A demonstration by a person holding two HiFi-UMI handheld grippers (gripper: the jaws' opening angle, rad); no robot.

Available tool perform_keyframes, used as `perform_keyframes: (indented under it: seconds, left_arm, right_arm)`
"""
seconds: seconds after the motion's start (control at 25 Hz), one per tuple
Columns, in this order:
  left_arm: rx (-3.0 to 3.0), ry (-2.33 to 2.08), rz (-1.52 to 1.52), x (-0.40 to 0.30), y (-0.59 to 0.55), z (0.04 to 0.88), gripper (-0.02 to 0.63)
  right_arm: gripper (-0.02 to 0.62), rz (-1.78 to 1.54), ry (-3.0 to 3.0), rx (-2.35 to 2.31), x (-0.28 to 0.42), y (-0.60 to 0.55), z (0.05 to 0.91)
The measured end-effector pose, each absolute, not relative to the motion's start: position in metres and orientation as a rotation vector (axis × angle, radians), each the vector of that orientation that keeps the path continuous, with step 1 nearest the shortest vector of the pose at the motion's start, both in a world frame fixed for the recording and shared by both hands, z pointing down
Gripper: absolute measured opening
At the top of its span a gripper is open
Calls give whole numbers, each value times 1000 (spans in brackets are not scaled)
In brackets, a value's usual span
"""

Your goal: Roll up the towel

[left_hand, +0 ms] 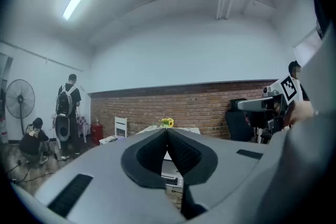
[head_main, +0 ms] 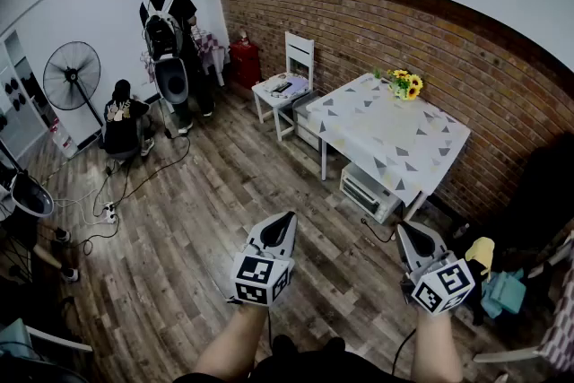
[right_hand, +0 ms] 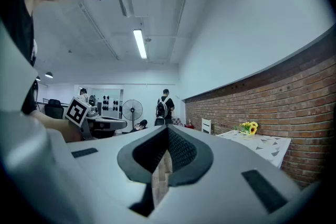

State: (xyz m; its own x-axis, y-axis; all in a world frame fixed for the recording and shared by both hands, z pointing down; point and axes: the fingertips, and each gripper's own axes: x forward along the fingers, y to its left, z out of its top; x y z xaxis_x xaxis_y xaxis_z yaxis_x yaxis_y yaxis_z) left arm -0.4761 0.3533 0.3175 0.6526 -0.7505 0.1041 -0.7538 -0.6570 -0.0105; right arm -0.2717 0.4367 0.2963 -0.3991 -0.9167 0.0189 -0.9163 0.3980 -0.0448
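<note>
No towel shows clearly in any view. A teal cloth (head_main: 507,291) lies at the lower right beside a yellow object (head_main: 482,253). My left gripper (head_main: 285,220) and right gripper (head_main: 404,233) are held level above the wooden floor, both shut with nothing between the jaws. In the left gripper view the left gripper (left_hand: 167,131) points at the table, and the right gripper (left_hand: 273,105) shows at the right edge. In the right gripper view the right gripper (right_hand: 168,131) has its jaws closed, and the left gripper's marker cube (right_hand: 79,111) is at the left.
A table (head_main: 421,152) with a triangle-patterned cloth and sunflowers (head_main: 404,85) stands by the brick wall, with an appliance (head_main: 368,190) under it. A white chair (head_main: 287,85) is to its left. One person (head_main: 169,40) stands and another person (head_main: 121,121) crouches near a fan (head_main: 72,76). Cables (head_main: 108,211) cross the floor.
</note>
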Motion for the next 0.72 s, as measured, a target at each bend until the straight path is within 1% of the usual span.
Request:
perform_keyframes:
  seconds: [0.16, 0.28, 0.72]
  left_arm:
    - [2814, -1289, 159, -474, 356, 322, 18]
    - [2814, -1271, 168, -464, 358, 325, 18]
    - [2867, -1169, 137, -383, 370, 326, 18]
  right_arm:
    - [14, -74, 2618, -1724, -267, 439, 298]
    - [14, -96, 2565, -1766, -251, 442, 297]
    - [22, -161, 2444, -1879, -167, 489, 307]
